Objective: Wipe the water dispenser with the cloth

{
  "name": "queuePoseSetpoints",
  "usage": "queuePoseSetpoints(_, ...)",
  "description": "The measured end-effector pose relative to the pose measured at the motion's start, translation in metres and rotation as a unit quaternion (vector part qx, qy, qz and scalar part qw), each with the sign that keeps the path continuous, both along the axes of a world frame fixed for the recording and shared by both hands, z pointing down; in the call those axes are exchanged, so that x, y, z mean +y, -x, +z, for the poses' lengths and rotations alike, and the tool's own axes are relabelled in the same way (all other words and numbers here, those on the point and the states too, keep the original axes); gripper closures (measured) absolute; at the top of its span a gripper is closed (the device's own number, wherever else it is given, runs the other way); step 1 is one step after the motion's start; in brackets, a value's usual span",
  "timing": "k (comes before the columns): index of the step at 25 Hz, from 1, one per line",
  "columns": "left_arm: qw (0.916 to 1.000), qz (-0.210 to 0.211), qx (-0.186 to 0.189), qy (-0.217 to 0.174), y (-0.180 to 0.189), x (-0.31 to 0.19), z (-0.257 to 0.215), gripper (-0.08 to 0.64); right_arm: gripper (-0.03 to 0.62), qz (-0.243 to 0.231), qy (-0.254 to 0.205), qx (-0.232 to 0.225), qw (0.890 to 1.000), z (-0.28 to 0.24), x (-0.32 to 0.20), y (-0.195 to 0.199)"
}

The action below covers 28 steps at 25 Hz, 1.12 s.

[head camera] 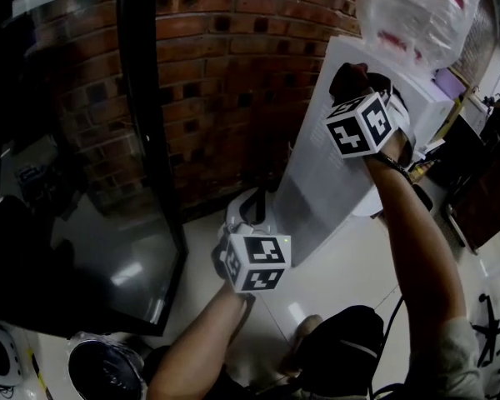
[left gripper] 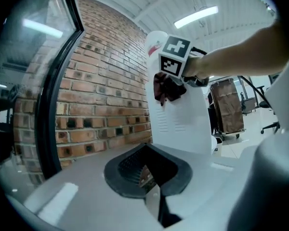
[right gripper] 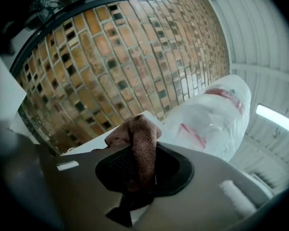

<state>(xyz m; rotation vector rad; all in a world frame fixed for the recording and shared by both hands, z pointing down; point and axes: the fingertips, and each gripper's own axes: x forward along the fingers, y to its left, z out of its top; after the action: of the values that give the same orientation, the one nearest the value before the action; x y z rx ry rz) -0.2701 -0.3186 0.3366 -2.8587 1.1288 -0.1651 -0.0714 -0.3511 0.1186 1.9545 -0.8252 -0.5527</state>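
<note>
Left of the dispenser are a dark glass door and a brick wall that runs behind it. The left gripper hangs low beside the dispenser's foot, level and aimed at its white side. Its jaws are drawn together with nothing between them, so it does no work here.

The right gripper is up at the dispenser's top edge, just under the bottle. Its jaws are narrow and pinch the brown cloth by a bunched fold, and a short tuft stands past the tips. That tuft lies against or just above the dispenser's top corner; I cannot tell which.

Risks, as I judge them:
- The tuft is small, so a firm stroke could bring hard jaw tips onto the plastic instead of cloth.
- The grip is on a fold only, and dragging across the panel could pull the cloth free.
- The marker cube rides close to the bottle, and a wide sweep could knock it.
- Nothing braces the dispenser, so a hard push near its top could rock it.
</note>
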Motion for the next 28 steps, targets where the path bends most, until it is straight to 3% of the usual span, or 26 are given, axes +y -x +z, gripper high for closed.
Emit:
queuePoseSetpoints(6, 0.9996, -0.015, -0.021, 0.006, 0.016, -0.009, 0.018, 0.56, 0.512, 0.022, 0.107, -0.009, 0.994, 0.117, -0.004, -0.006)
queuePoseSetpoints(14, 0.9971, -0.017, -0.065, 0.035, 0.024, -0.019, 0.069, 0.56, 0.512, 0.033, 0.244, -0.039, 0.969, 0.29, 0.005, -0.011)
queuePoseSetpoints(22, 0.9902, -0.004, -0.128, 0.058, 0.02, -0.037, 0.132, 0.56, 0.512, 0.039, 0.382, -0.061, 0.921, 0.466, 0.022, -0.012)
queuePoseSetpoints(28, 0.9837, 0.008, -0.161, 0.081, 0.019, -0.042, 0.171, 0.56, 0.512, 0.055, 0.437, -0.083, 0.894, 0.564, 0.035, -0.012)
